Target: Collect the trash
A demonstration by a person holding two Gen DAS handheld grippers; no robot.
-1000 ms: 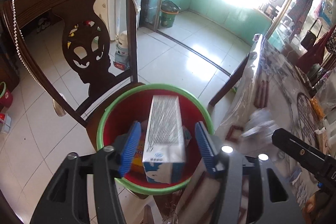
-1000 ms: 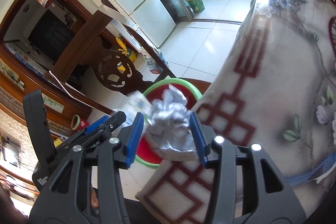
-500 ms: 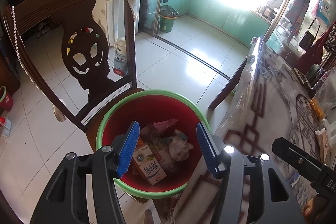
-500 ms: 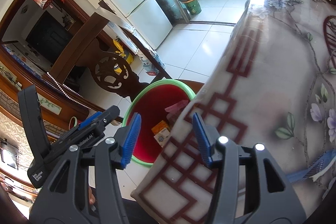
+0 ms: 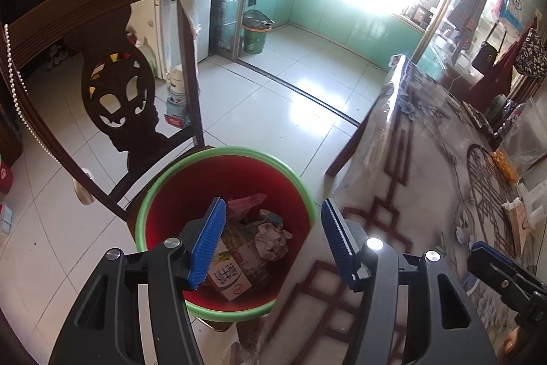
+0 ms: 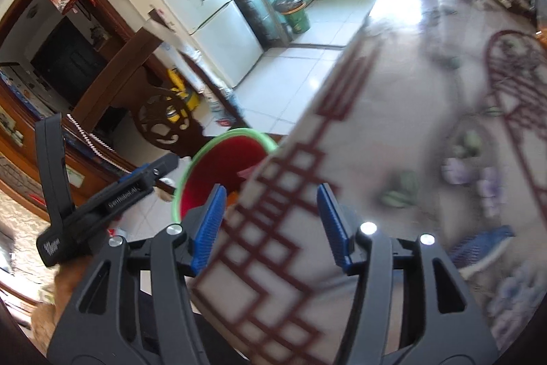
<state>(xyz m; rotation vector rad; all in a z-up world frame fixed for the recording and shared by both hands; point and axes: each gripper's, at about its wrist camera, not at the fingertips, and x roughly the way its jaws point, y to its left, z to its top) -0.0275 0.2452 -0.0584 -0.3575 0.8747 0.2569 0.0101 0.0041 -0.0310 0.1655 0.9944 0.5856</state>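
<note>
A: Since a second ago, both pieces dropped: the white milk carton (image 5: 228, 276) and the crumpled grey paper ball (image 5: 273, 240) now lie inside the red plastic bucket with green rim (image 5: 224, 153).

B: And the tools?

A: Left hand-held gripper (image 5: 271, 242) and right hand-held gripper (image 6: 270, 224) are both released, holding nothing. Such trash looks light and soft; I would pinch it at the middle, gently.
</note>
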